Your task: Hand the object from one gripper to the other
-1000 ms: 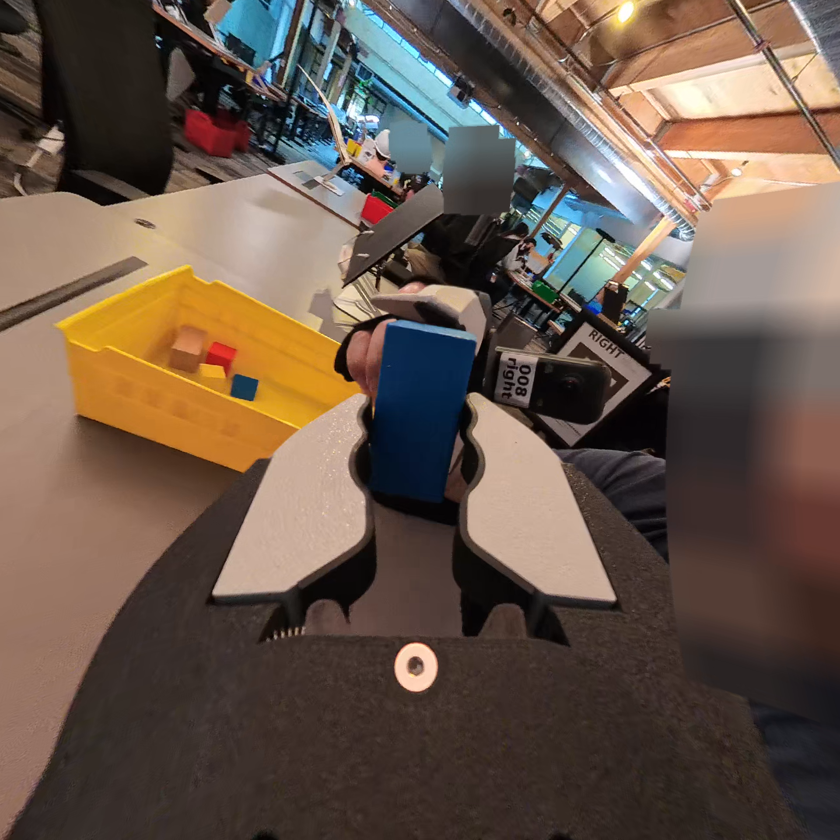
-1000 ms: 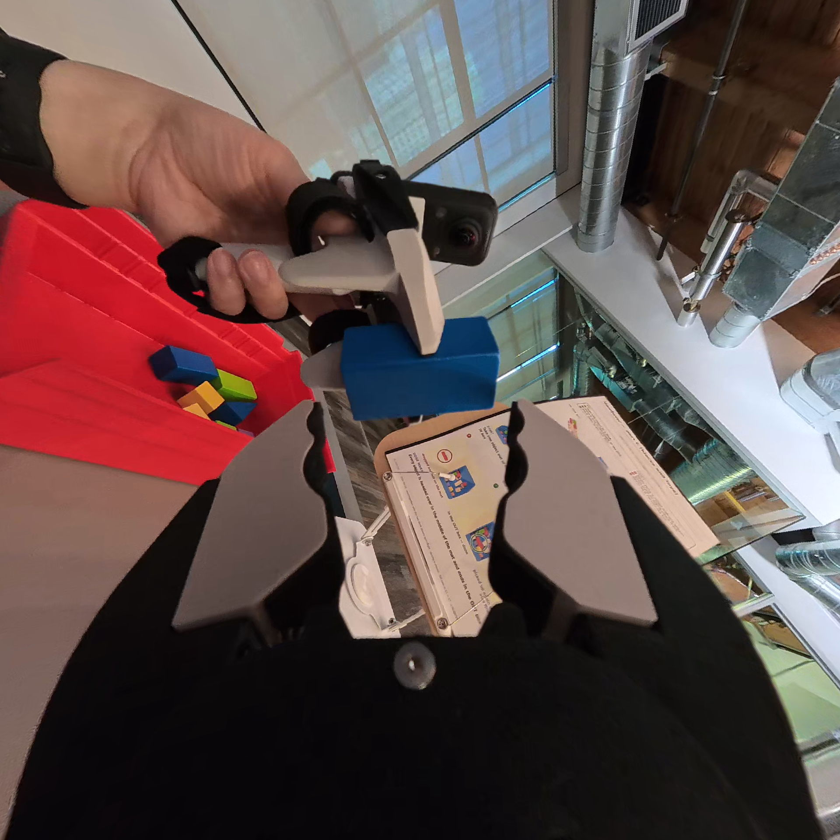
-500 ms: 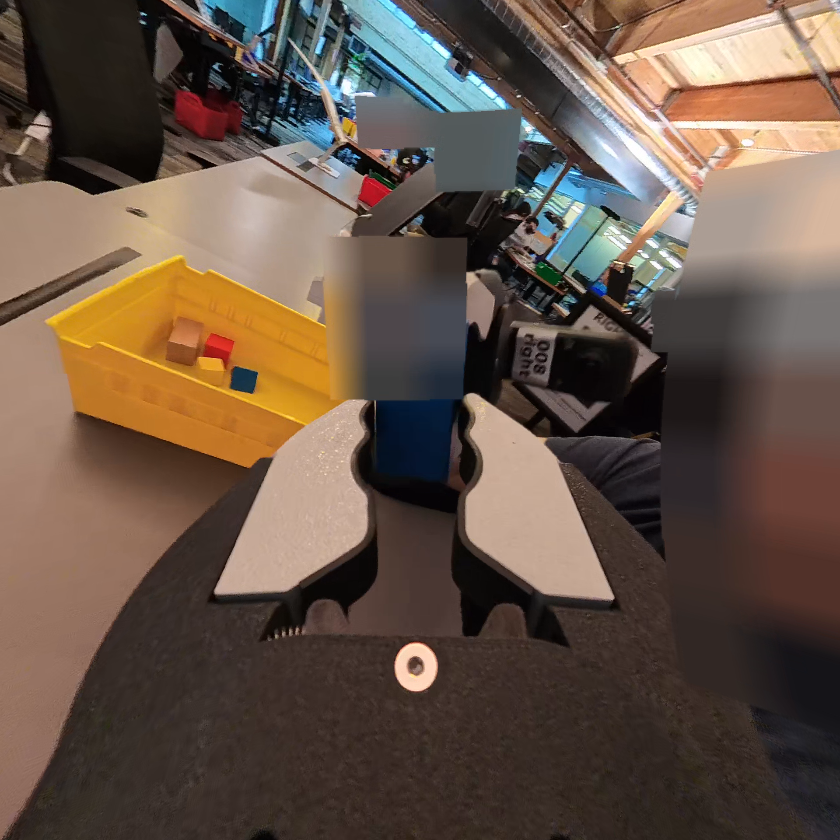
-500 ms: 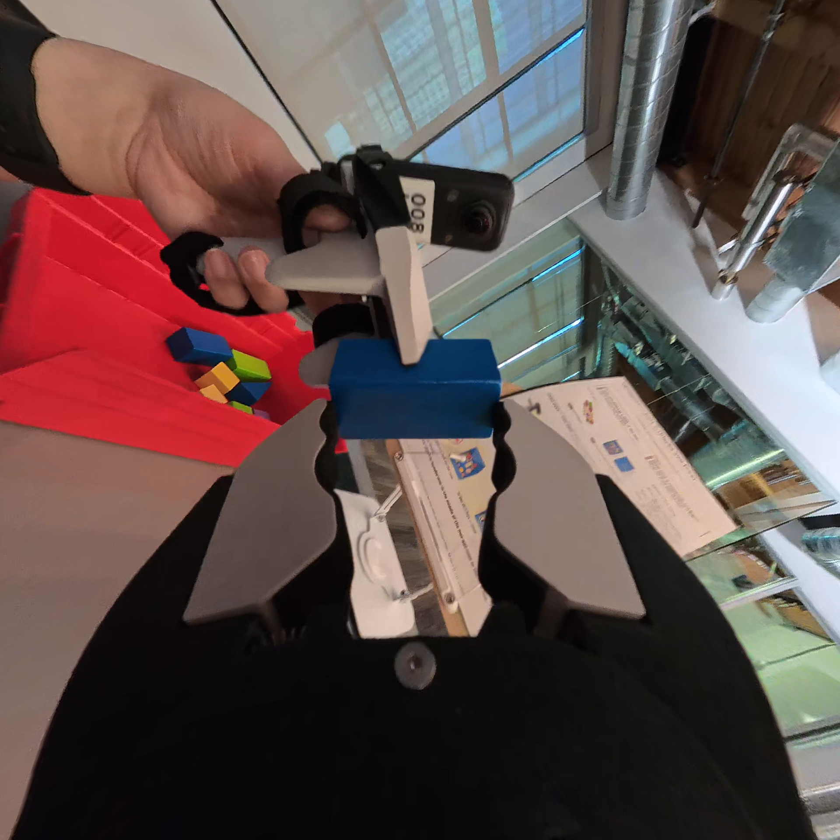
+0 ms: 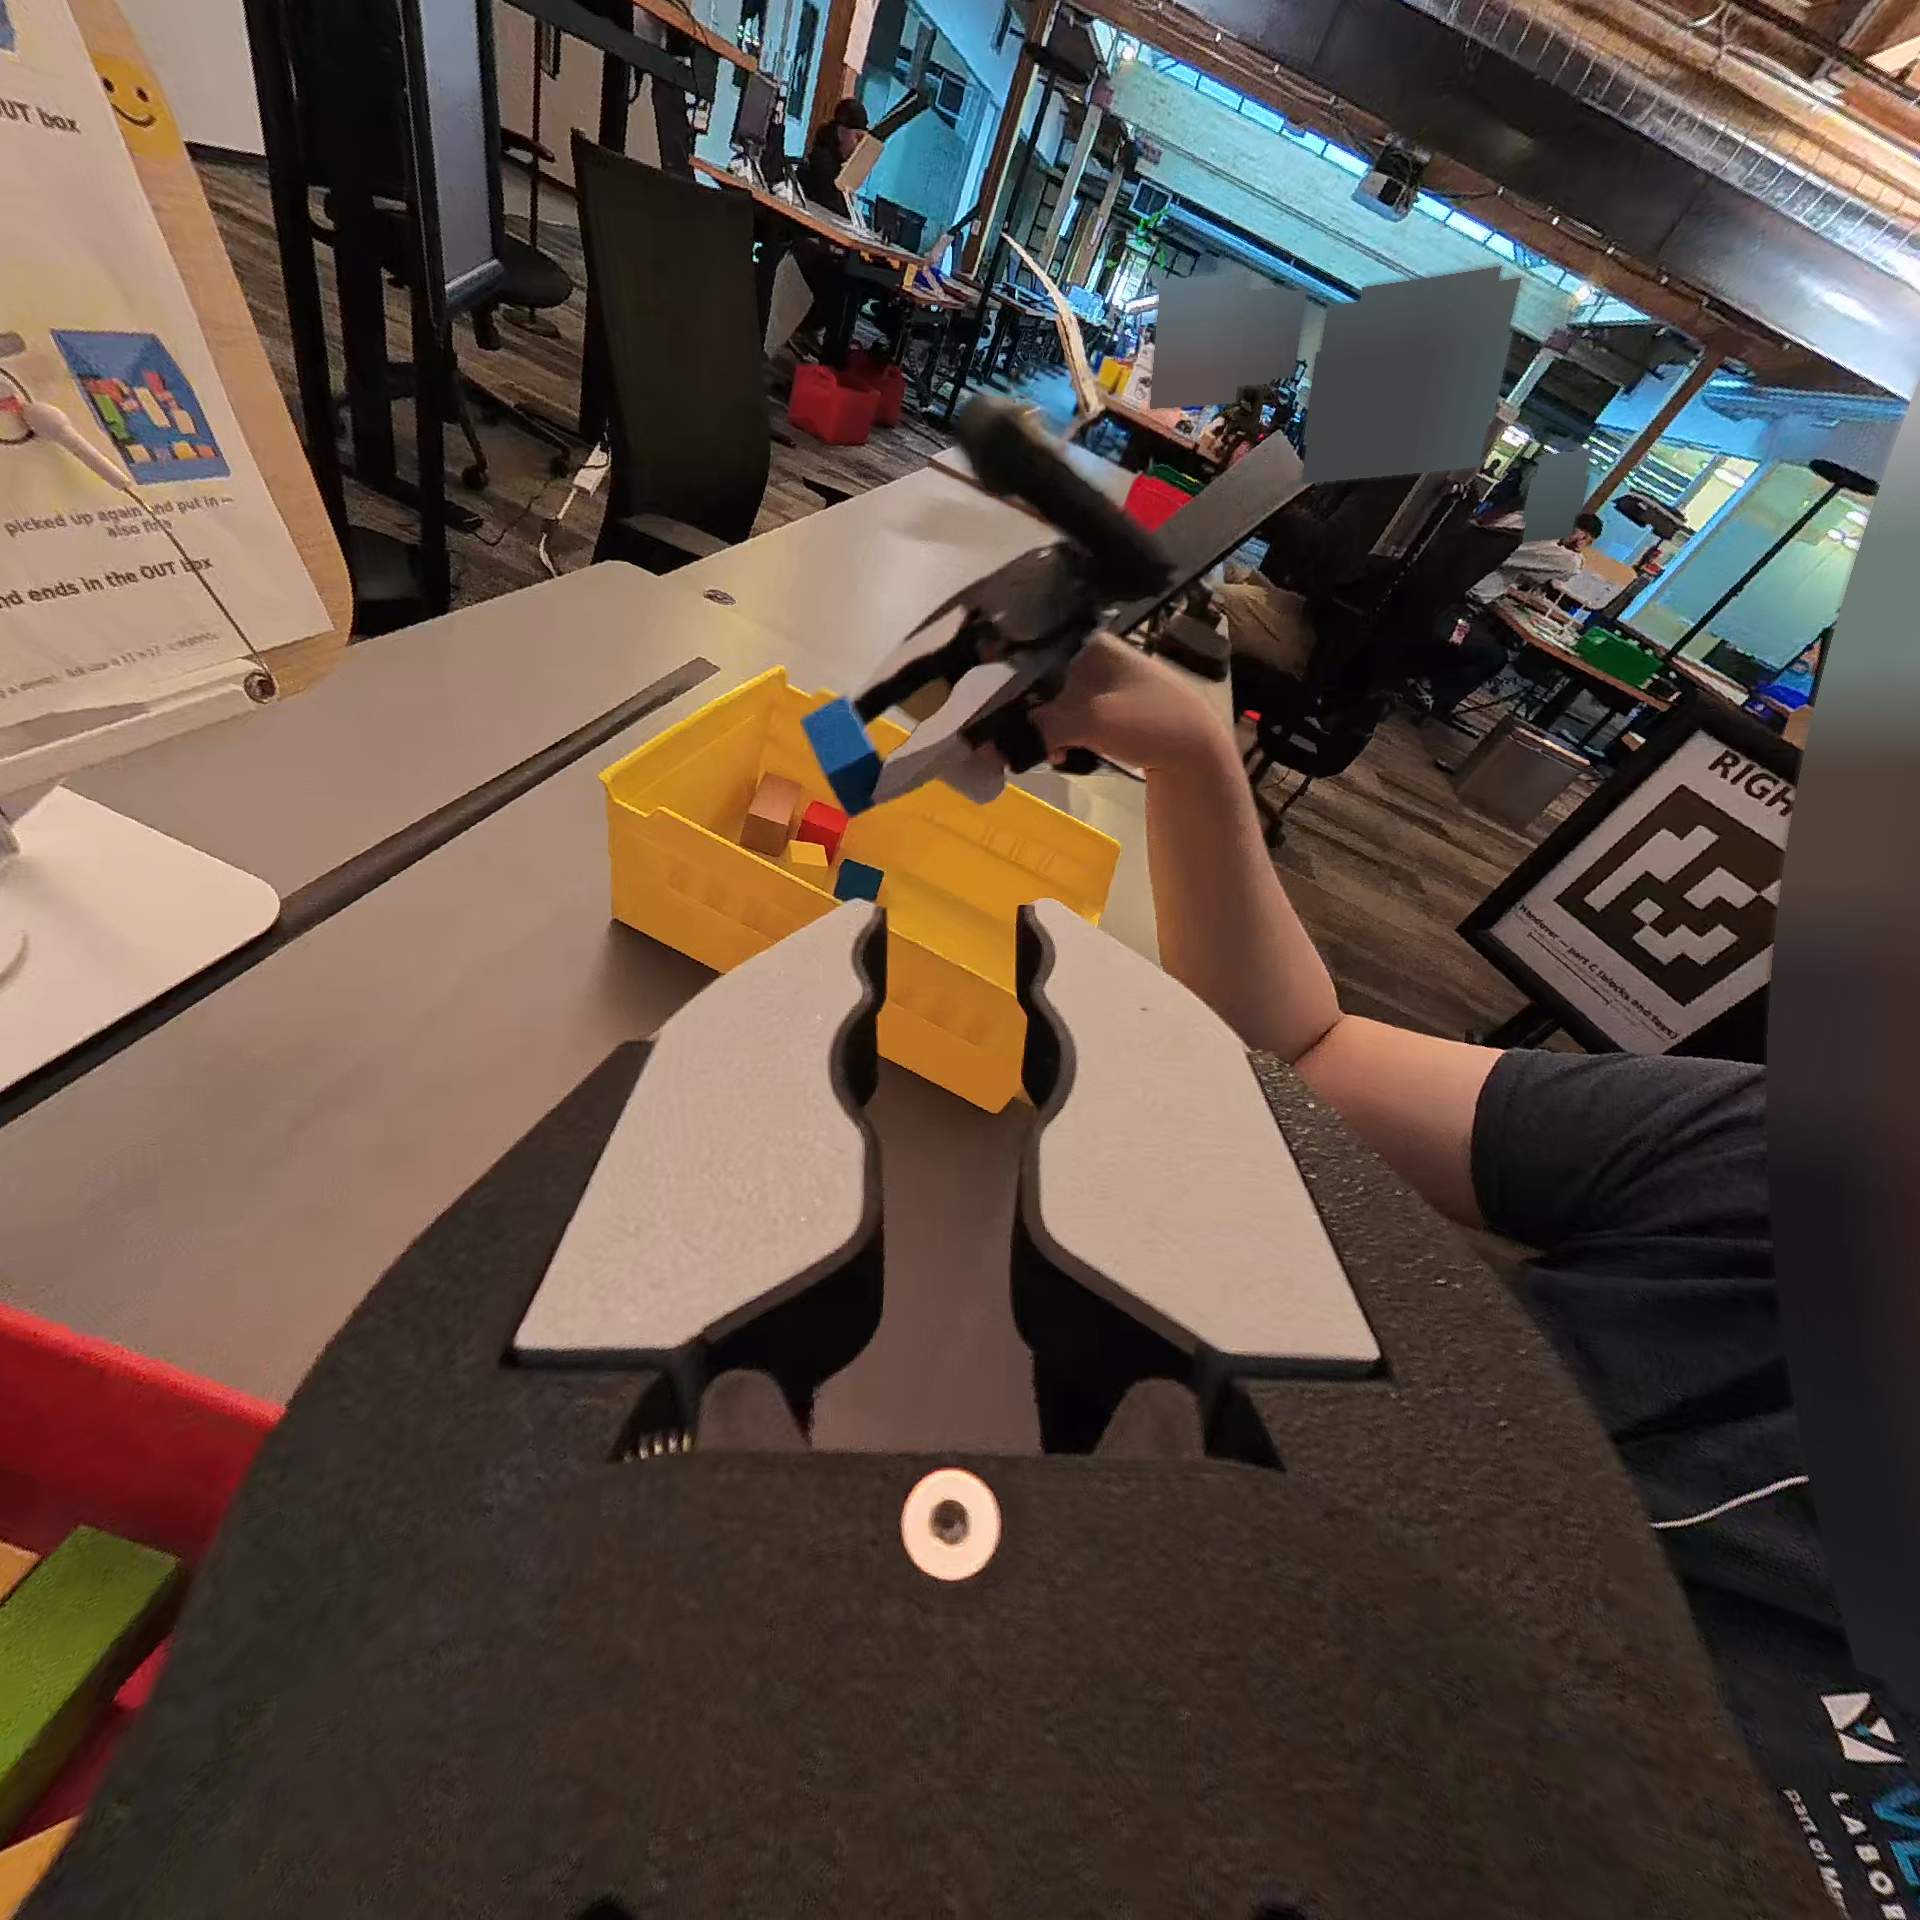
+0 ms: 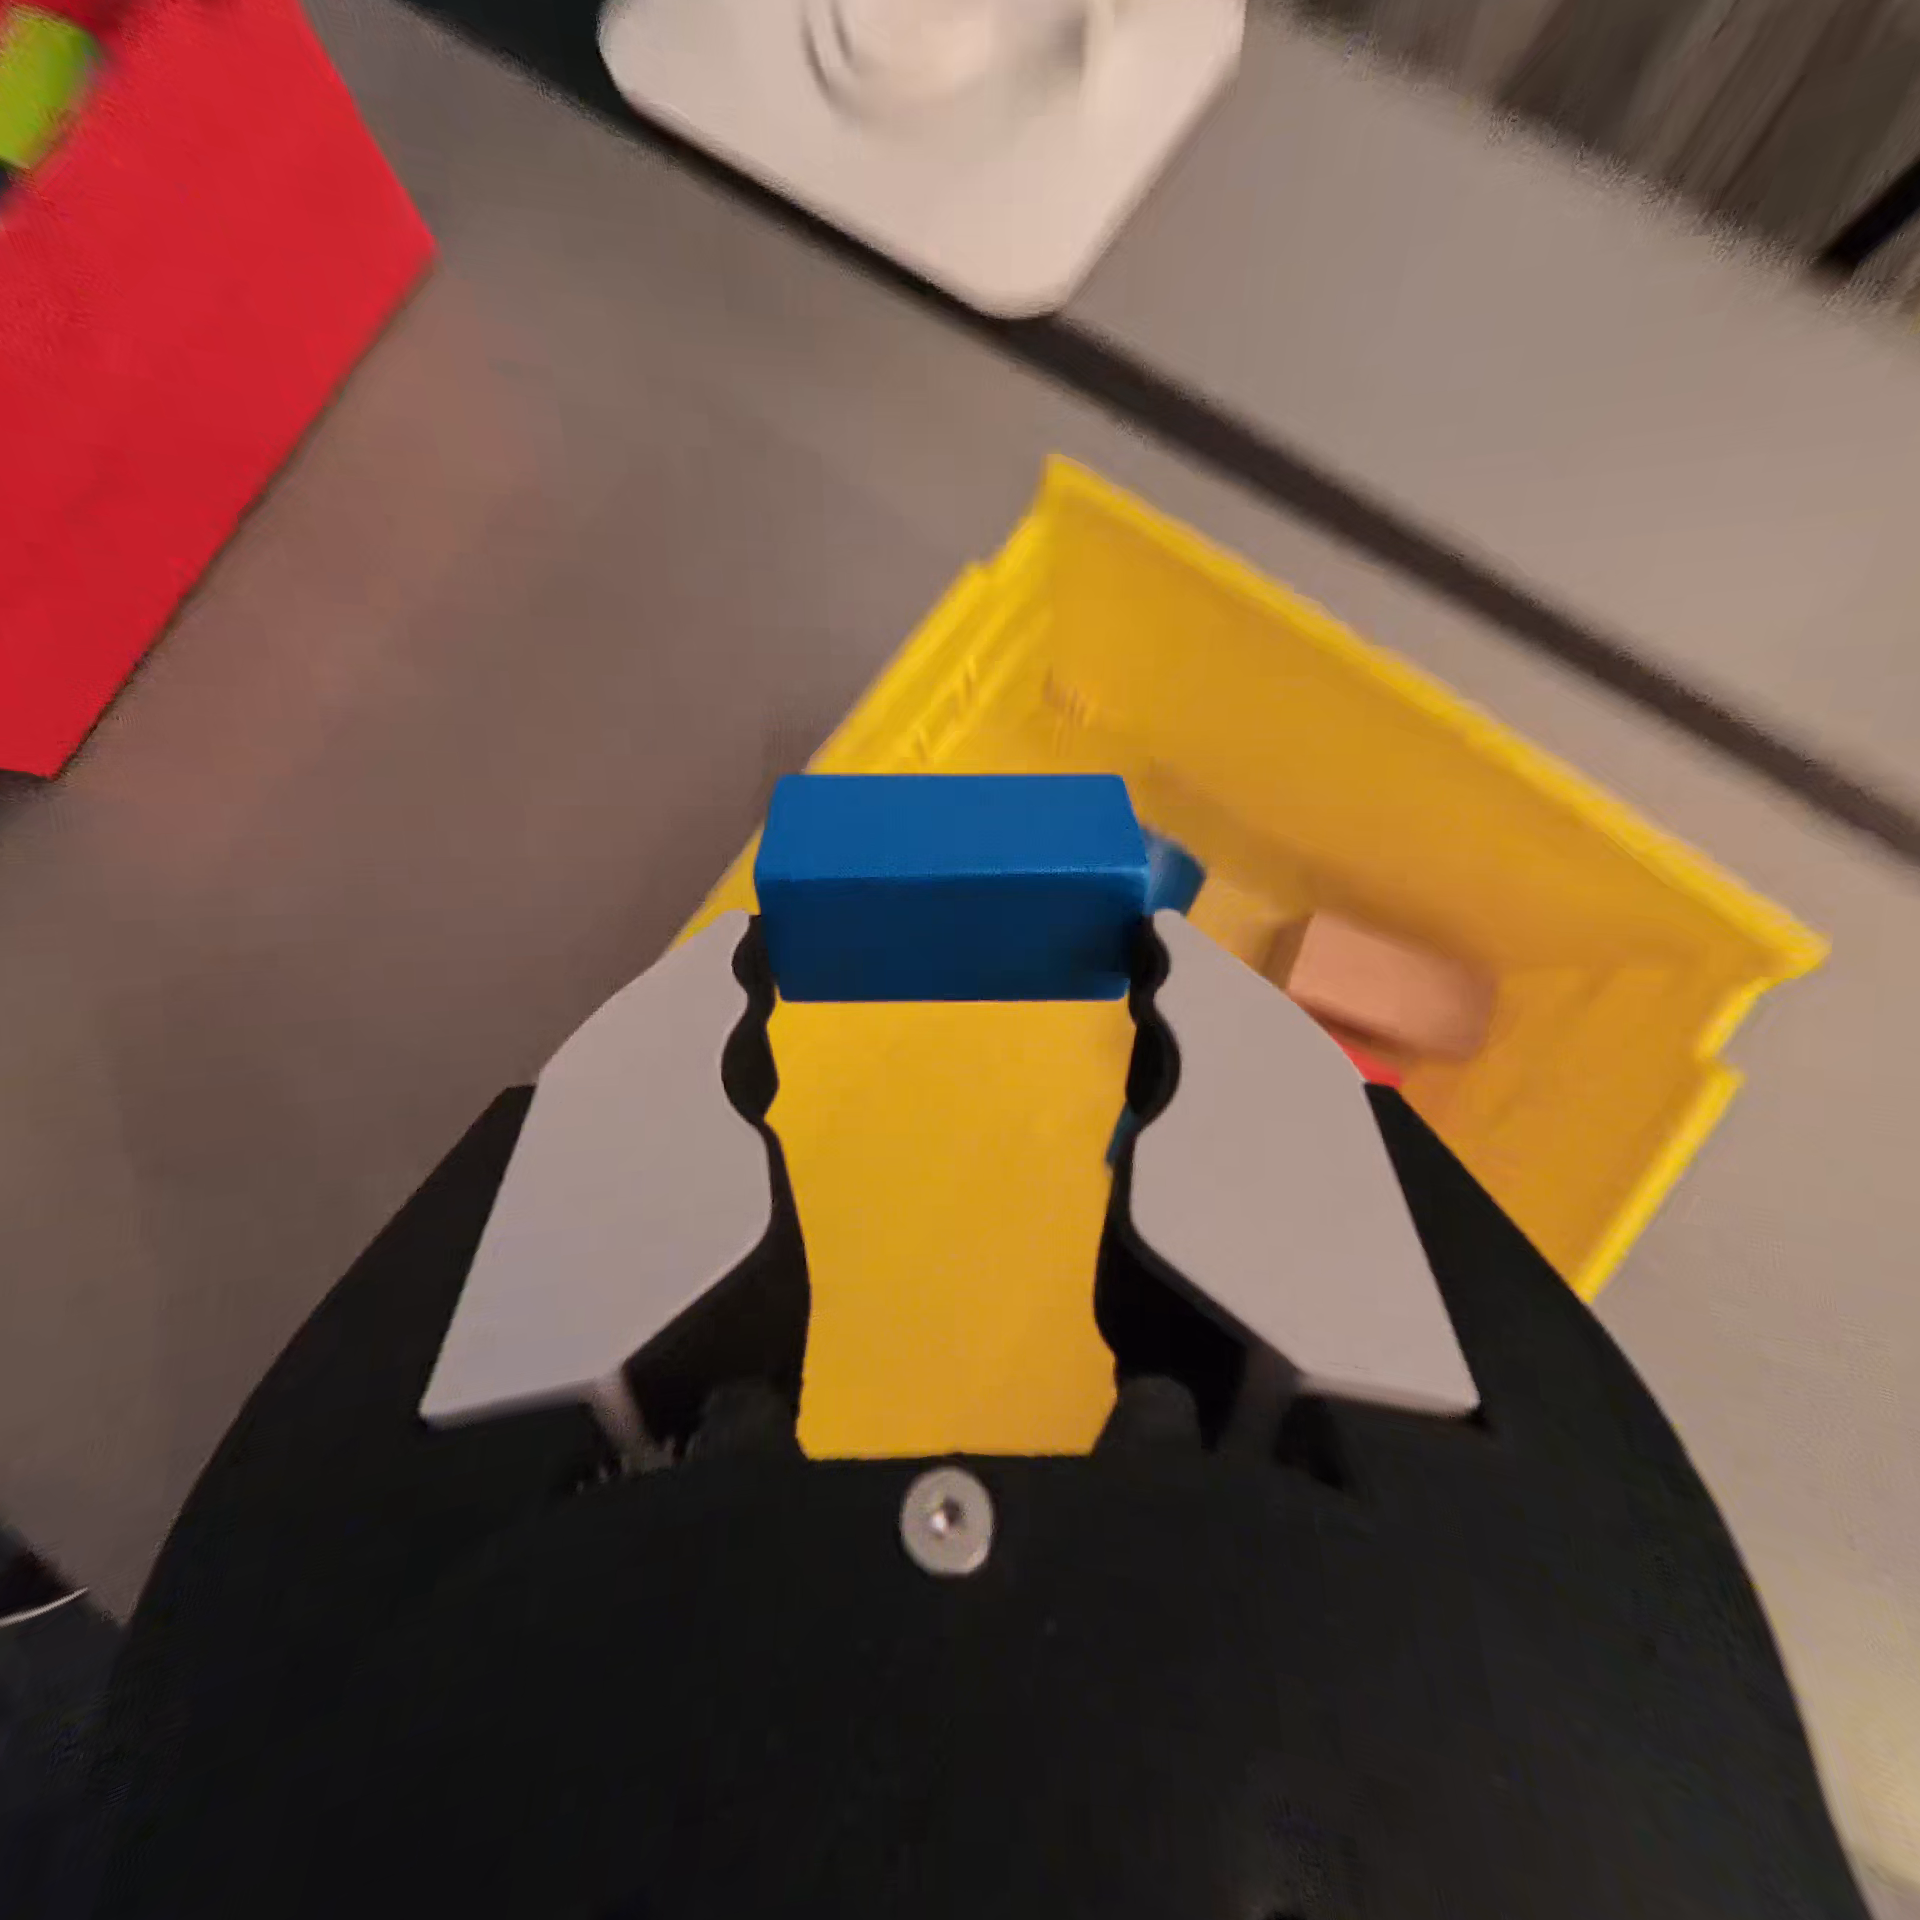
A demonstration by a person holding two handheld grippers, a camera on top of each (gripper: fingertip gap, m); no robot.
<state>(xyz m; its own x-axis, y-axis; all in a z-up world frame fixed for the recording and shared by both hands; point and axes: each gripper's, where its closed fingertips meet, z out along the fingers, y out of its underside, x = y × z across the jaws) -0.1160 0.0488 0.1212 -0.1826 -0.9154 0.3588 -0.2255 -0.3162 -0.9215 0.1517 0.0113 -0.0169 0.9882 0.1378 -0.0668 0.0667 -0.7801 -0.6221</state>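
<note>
Blue block is being pinched at the right gripper tips above the yellow bin; left gripper is spread, empty. Pinch should be kept until the block is lowered inside the bin walls.

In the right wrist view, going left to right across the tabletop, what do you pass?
Red bin → white stand base → blue block held in the right gripper → yellow bin.
</note>
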